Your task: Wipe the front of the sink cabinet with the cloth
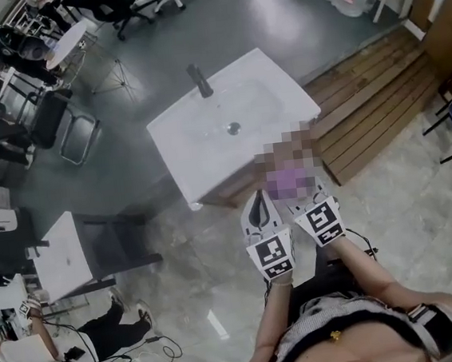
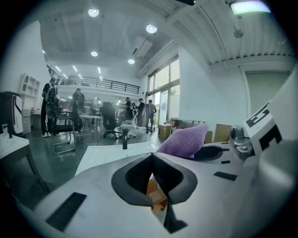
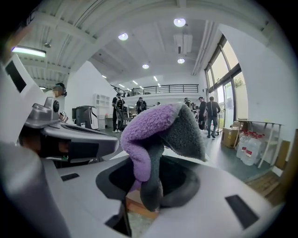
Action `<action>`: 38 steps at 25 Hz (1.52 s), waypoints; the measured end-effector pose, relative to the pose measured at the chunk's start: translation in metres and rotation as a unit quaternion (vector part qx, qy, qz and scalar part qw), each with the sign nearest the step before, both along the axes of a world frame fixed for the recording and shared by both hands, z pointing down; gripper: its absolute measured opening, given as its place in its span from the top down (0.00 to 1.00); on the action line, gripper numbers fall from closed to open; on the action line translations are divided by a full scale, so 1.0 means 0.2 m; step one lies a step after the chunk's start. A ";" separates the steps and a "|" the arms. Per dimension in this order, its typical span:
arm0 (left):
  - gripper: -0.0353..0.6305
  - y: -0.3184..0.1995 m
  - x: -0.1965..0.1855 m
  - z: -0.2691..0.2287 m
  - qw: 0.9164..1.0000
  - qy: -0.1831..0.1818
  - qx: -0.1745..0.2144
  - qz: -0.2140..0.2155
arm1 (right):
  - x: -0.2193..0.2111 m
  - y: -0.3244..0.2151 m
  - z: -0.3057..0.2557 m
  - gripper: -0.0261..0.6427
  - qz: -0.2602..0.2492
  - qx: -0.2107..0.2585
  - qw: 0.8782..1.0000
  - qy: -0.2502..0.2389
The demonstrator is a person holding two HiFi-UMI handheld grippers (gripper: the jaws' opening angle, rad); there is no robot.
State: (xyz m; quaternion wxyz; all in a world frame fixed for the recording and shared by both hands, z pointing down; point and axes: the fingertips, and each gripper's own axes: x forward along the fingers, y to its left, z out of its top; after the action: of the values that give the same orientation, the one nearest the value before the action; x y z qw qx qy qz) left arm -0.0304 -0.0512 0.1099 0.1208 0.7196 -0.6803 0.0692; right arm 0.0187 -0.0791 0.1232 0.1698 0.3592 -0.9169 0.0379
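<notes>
In the head view the sink cabinet [image 1: 205, 130] stands a little above the centre, with its white top and a dark tap [image 1: 199, 81] near the 12 o'clock edge. The person stands at 6 o'clock of the cabinet. Both forearms reach forward from the body, close to each other, and both grippers point to 12 o'clock, toward the near right corner of the cabinet.

The left gripper [image 1: 259, 201] is just beside the right gripper [image 1: 299, 199], at its 9 o'clock. In the left gripper view the jaws of the left gripper [image 2: 151, 160] are pressed together and nothing is between them. Beyond them lies the white top of the cabinet [image 2: 107, 155], and the tap [image 2: 125, 139] stands on it.

The right gripper [image 3: 149, 188] has its jaws closed on the cloth [image 3: 156, 128]. The cloth is purple on one side and grey on the other; it is folded, and it stands up out of the jaws and bends over to 3 o'clock. In the head view the cloth [image 1: 286, 183] is at the tip of the right gripper, just in front of the lower right edge of the cabinet; whether it touches the front, the views do not show. In the left gripper view the cloth [image 2: 184, 142] shows at 2 o'clock of the left jaws.
</notes>
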 end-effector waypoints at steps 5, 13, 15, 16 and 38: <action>0.95 0.09 -0.01 -0.13 1.000 0.000 0.010 0.005 | 0.01 0.09 -0.09 0.69 -0.004 0.010 1.000 0.000; 0.95 0.17 -0.01 -0.29 0.999 -0.015 0.039 0.012 | -0.02 0.12 -0.28 0.69 -0.016 0.043 0.999 -0.010; 0.95 0.19 0.00 -0.31 0.999 -0.015 0.040 0.009 | -0.02 0.14 -0.32 0.69 -0.019 0.048 0.999 -0.016; 0.95 0.20 0.01 -0.30 0.999 -0.013 0.038 0.007 | -0.01 0.15 -0.33 0.69 -0.021 0.049 0.998 -0.017; 0.95 0.23 -0.08 -0.36 0.998 -0.004 0.059 0.033 | -0.08 0.21 -0.40 0.69 -0.026 0.064 0.998 -0.010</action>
State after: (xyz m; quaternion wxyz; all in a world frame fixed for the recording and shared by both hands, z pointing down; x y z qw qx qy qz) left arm -0.0462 -0.0048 0.0372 0.0727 0.7470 -0.6599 0.0355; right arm 0.0032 -0.0362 0.0432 0.1385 0.3453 -0.9279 -0.0222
